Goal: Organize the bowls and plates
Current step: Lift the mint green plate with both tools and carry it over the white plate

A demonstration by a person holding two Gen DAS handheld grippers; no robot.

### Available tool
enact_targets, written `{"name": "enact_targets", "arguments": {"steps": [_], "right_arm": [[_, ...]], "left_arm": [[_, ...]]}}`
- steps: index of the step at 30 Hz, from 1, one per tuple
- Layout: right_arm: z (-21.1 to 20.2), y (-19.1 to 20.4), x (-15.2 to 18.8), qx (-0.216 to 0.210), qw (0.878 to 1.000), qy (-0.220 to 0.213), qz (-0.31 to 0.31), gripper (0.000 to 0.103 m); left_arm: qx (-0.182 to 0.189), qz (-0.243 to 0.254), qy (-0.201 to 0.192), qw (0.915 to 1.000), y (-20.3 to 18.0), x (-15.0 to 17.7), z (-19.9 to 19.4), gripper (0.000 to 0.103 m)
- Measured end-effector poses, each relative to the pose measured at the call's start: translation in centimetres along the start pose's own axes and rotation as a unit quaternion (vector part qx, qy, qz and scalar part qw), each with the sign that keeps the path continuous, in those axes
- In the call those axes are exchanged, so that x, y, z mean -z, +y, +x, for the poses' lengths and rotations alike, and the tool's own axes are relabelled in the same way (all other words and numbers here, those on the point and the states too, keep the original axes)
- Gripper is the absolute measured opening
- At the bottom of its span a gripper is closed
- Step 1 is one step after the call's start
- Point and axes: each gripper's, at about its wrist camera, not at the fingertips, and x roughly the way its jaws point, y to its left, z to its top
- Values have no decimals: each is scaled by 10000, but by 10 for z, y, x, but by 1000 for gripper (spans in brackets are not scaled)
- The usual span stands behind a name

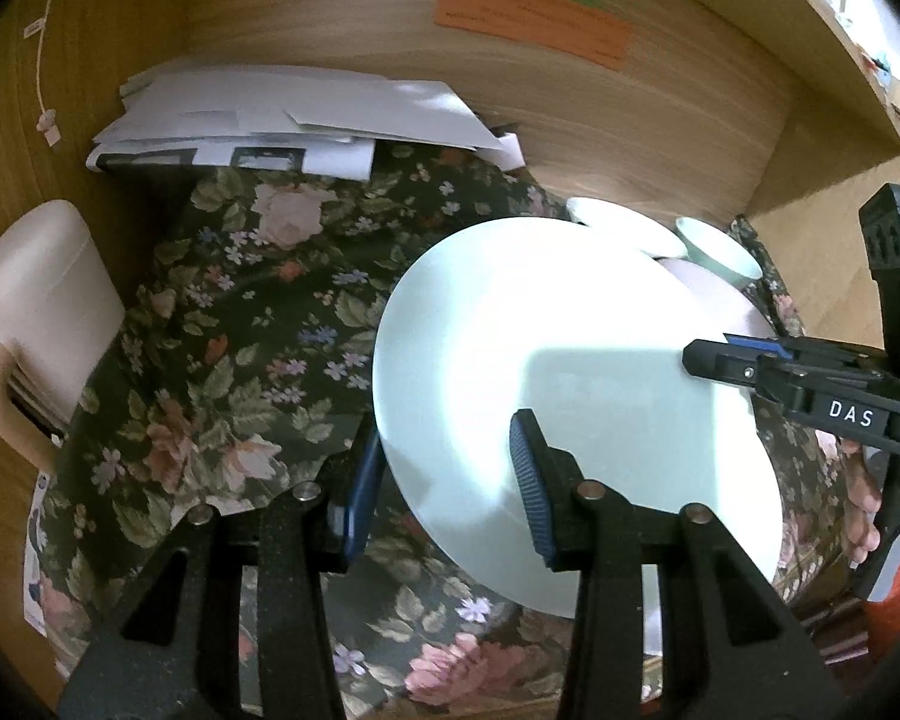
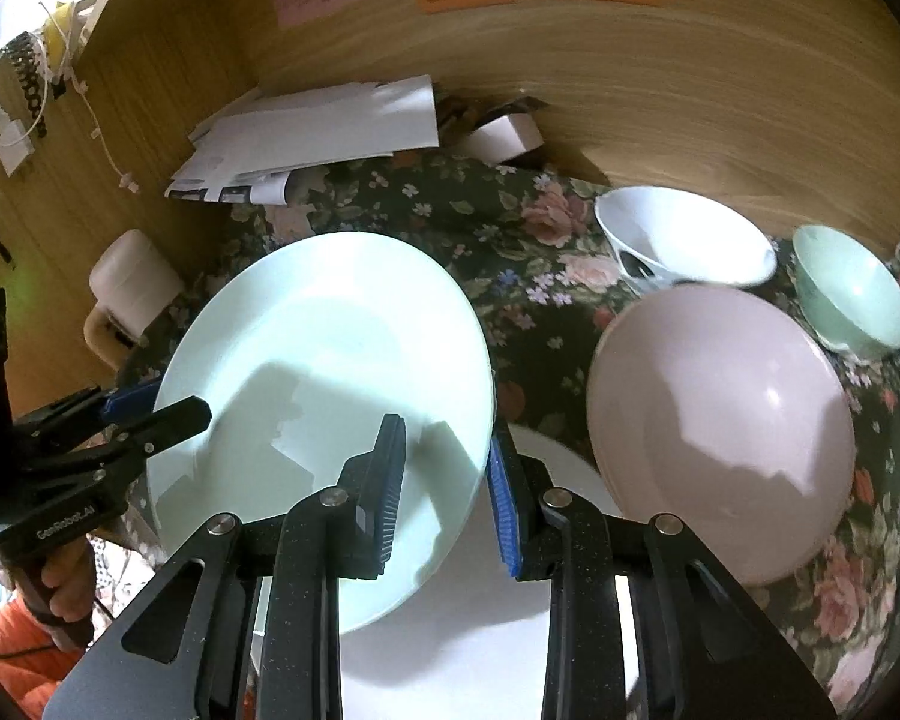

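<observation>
1. Closest in, my right gripper [image 2: 444, 492] has its blue ribbed pads nipped onto the near right rim of the pale mint round ceramic plate [image 2: 324, 372]; the jaws stand narrow, one pad above the plate's face and one under its edge.
2. Across from it, my left gripper [image 1: 447, 480] clamps the opposite rim of the same plate [image 1: 546, 372], one pad over the face and the other below and outside the rim.
3. The plate is held between both grippers above the dark floral tablecloth [image 1: 240, 330], tilted, its face turned up toward the cameras, with its longer apparent axis running from near to far in both views.
4. Under the plate's near edge the right wrist view shows a flat white plate [image 2: 558, 462], mostly hidden; the left view barely shows it.
5. Just beside, to the right, sits a pale pink round bowl [image 2: 720, 432], plain in the right view but only a sliver [image 1: 744, 312] in the left.
6. Farther back stand a white bowl with a dark pattern [image 2: 684, 240] and a small mint green bowl [image 2: 852, 294]; the held plate cuts off both in the left view.
7. Farthest, a heap of white papers [image 1: 294, 114] lies against the wooden back panel [image 1: 570, 120], with coloured paper notes [image 1: 534, 18] whose writing is unreadable.
</observation>
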Motion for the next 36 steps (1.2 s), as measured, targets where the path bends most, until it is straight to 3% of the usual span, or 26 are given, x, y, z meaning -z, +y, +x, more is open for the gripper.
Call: {"name": "enact_targets", "arguments": {"steps": [20,36], "right_arm": [[-13,-24,54,126,9990,156,388,25],[-14,-46,74,195,9976,273,603,25]], "left_arm": [[196,178,516,9983,-37,36,16,42],[156,417,752,9962,-59,40,36,42]]}}
